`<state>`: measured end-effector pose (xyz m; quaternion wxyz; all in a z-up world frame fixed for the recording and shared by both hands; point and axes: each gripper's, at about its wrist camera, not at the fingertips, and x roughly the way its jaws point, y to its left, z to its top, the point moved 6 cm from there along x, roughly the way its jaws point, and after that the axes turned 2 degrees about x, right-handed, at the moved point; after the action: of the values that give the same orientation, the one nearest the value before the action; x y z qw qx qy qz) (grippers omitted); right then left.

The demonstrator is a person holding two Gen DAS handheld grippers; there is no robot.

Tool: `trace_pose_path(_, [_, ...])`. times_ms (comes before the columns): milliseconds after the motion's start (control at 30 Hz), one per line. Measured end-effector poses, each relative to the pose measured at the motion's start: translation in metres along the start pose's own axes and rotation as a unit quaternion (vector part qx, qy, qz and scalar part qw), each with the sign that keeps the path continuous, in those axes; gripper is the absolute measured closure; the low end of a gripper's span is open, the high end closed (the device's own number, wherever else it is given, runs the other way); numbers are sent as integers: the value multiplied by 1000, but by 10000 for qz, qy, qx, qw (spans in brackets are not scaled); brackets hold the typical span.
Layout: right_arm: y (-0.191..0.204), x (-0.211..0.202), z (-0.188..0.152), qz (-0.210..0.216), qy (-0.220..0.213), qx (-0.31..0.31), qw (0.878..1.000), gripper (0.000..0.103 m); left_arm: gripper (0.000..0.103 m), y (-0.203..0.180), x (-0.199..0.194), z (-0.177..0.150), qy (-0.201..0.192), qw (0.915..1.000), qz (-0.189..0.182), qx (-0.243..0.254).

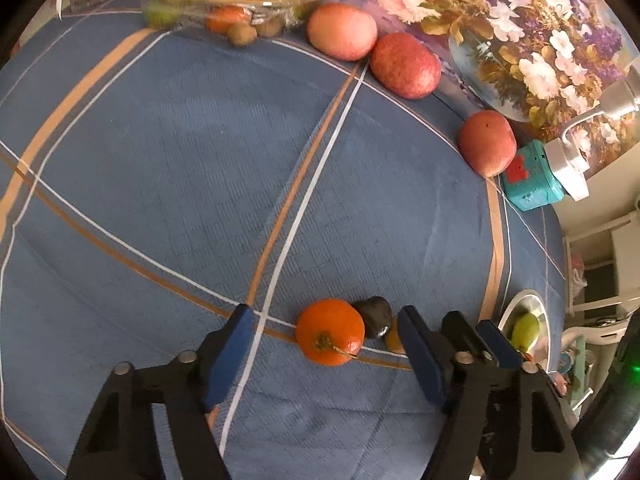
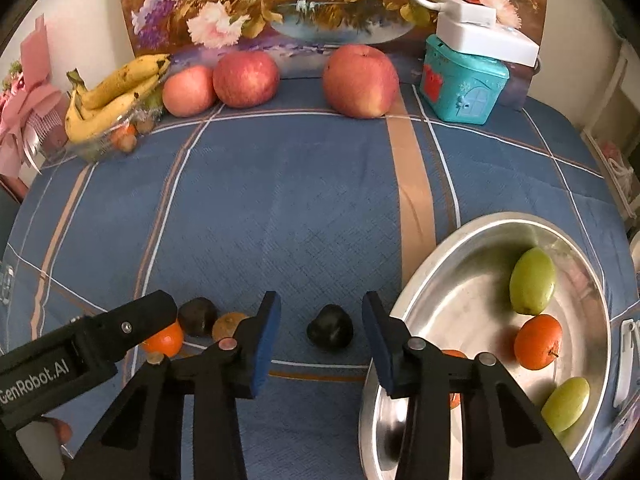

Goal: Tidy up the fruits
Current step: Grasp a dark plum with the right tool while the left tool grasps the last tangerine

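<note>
Nearest to you, your left gripper (image 1: pixel 326 350) has its jaws wide around the orange (image 1: pixel 330 331), not touching it, and your right gripper (image 2: pixel 321 340) stands half-open around the dark fruit (image 2: pixel 330 331). Both fruits are round and could roll away on the blue cloth (image 2: pixel 280 208) if one jaw touches first, and the metal bowl (image 2: pixel 460 280) is just right. On the left gripper's side you can read "GenRobot.AI".

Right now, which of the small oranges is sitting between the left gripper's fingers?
The orange with the stem, on the blue cloth between the left gripper fingers, untouched. The other whole orange lies in the metal bowl.
</note>
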<state>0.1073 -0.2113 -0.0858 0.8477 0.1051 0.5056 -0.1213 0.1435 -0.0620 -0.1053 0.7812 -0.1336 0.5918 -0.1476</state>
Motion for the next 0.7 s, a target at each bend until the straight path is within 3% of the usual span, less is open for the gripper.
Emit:
trace_pose_path(100, [3, 3, -1, -129, 15, -113, 9999, 61, 36, -2, 3, 0, 56, 10000, -68, -30])
trace_pose_path(267, [6, 6, -1, -285, 17, -250, 9993, 63, 61, -1, 6, -2, 145, 9998, -124, -83])
trace_pose_path(700, [11, 10, -3, -390, 65, -451, 9982, 66, 64, 15, -8, 4, -70, 9993, -166, -338])
